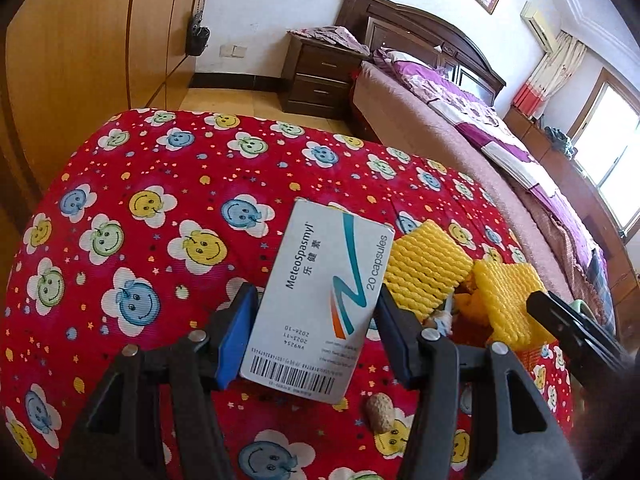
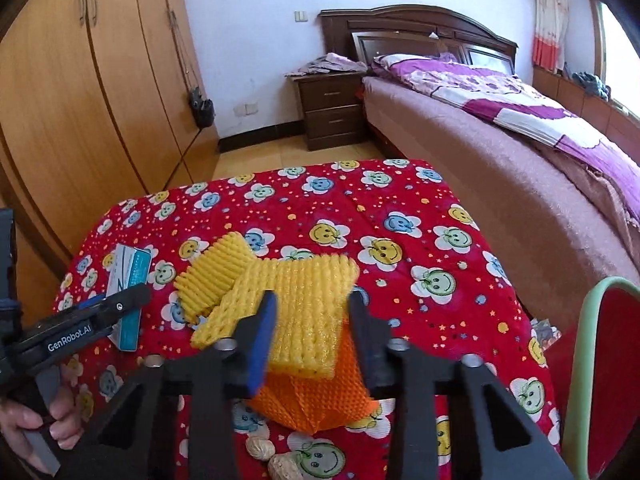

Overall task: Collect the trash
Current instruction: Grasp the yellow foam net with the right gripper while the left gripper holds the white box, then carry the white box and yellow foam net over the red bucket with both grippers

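On the red smiley-print bench (image 1: 160, 184), the left tongs (image 1: 316, 320) grip the white cardboard medicine box (image 1: 320, 296); beside it, the right tongs (image 2: 312, 328) pinch yellow foam fruit netting (image 2: 304, 312). Peanut shells (image 2: 260, 450) remain uncollected; nothing looks binned yet.

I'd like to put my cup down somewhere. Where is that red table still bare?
The far half of the red cloth, toward the nightstand, is bare, as is the strip along the bed side. It is crowded nearer: medicine box, yellow foam nets, an orange net and nut shells.
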A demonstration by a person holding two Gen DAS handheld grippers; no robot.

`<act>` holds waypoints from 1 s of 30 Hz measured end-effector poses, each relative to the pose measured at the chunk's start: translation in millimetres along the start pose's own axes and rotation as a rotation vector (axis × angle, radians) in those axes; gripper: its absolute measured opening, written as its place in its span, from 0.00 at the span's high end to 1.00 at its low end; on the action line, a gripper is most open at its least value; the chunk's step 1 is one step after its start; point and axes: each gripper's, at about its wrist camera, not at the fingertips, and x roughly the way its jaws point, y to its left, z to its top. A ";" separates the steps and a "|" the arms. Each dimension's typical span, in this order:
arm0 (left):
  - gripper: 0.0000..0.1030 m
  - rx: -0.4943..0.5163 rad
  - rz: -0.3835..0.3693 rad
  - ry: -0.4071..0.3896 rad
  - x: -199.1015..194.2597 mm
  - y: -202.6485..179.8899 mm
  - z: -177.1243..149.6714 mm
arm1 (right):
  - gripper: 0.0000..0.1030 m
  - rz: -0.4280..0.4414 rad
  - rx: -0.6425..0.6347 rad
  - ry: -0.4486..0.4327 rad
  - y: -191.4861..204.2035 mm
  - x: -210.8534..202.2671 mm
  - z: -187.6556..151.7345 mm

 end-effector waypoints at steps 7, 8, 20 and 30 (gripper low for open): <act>0.43 0.003 -0.014 -0.006 -3.1 -3.3 -3.2 | 0.87 0.064 0.028 -0.062 -1.2 -19.5 -4.3; 0.43 0.003 -0.015 -0.007 -3.4 -3.4 -2.8 | 0.87 0.073 0.032 -0.073 -1.4 -24.1 -5.1; 0.43 0.015 -0.034 -0.027 -17.4 -9.2 -1.5 | 0.88 0.075 0.102 -0.205 -20.7 -90.5 -20.1; 0.43 0.066 -0.101 -0.055 -54.2 -35.6 -0.9 | 0.88 0.002 0.177 -0.264 -58.0 -132.2 -40.0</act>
